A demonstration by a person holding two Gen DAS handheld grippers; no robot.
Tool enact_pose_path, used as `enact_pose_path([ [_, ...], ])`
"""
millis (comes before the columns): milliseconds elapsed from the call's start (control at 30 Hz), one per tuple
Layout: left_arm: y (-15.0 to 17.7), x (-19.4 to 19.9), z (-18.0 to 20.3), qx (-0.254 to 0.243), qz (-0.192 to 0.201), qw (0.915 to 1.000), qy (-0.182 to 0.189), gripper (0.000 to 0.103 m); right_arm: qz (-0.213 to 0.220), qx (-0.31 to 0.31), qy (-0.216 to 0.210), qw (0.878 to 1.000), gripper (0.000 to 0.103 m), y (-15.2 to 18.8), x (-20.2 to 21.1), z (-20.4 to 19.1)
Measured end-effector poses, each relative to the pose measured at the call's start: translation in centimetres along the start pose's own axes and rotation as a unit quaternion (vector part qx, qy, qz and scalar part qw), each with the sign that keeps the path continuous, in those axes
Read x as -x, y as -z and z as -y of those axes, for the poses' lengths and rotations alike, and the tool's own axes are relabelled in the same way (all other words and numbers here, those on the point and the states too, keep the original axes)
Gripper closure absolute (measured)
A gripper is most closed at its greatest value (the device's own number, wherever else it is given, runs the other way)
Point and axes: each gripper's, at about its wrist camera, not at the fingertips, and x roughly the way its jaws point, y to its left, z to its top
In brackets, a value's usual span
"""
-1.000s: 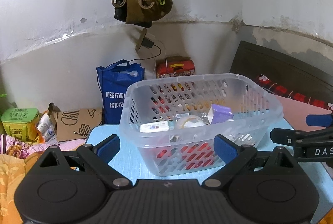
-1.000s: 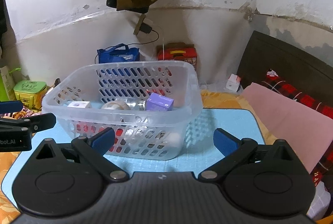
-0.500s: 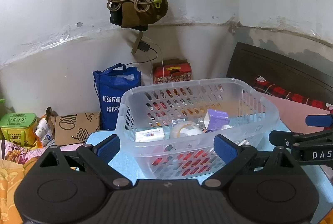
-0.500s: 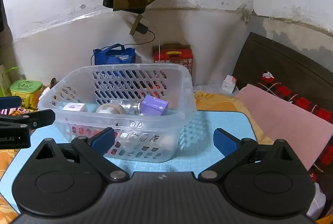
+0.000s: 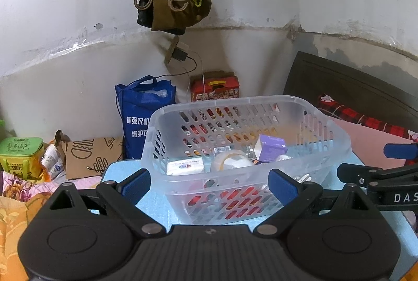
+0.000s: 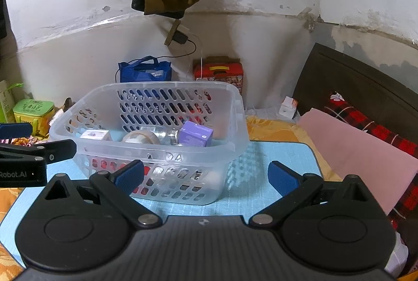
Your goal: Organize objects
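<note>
Only the left wrist view shows the brown printed cardboard piece [image 5: 91, 158] beyond the left edge of the light blue mat [image 5: 117, 168]; only the right wrist view shows the small white carton [image 6: 288, 107] past the mat's far right corner. The clear slotted plastic basket [image 5: 337, 147] stands on the mat, holding a white packet [image 5: 185, 167], a clear tape roll [image 5: 231, 159] and a purple box [image 5: 271, 146]. Red items low in the basket are blurred behind its slots. The left gripper [image 5: 209, 184] is spread wide and empty, its blue pads flanking the basket's near wall. The right gripper [image 6: 206, 175], likewise released, sits before the basket's near right corner, not touching it.
</note>
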Motion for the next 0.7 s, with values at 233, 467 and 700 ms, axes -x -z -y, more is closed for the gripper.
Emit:
enact_pose_path([
  [233, 0.02, 0.28, 0.37, -0.007, 0.006, 1.0, -0.001, 0.005, 0.001, 0.003, -0.001, 1.0, 0.0, -0.1, -0.1, -0.24],
  [467, 0.01, 0.06, 0.46, -0.007, 0.003, 1.0, 0.0, 0.005, -0.002, -0.003, 0.003, 1.0, 0.0, -0.13, -0.23, 0.06],
  [700, 0.07, -0.3, 0.15, -0.002, -0.001, 1.0, -0.003, 0.005, -0.001, -0.005, 0.004, 1.0, 0.0, -0.2, -0.34, 0.22],
])
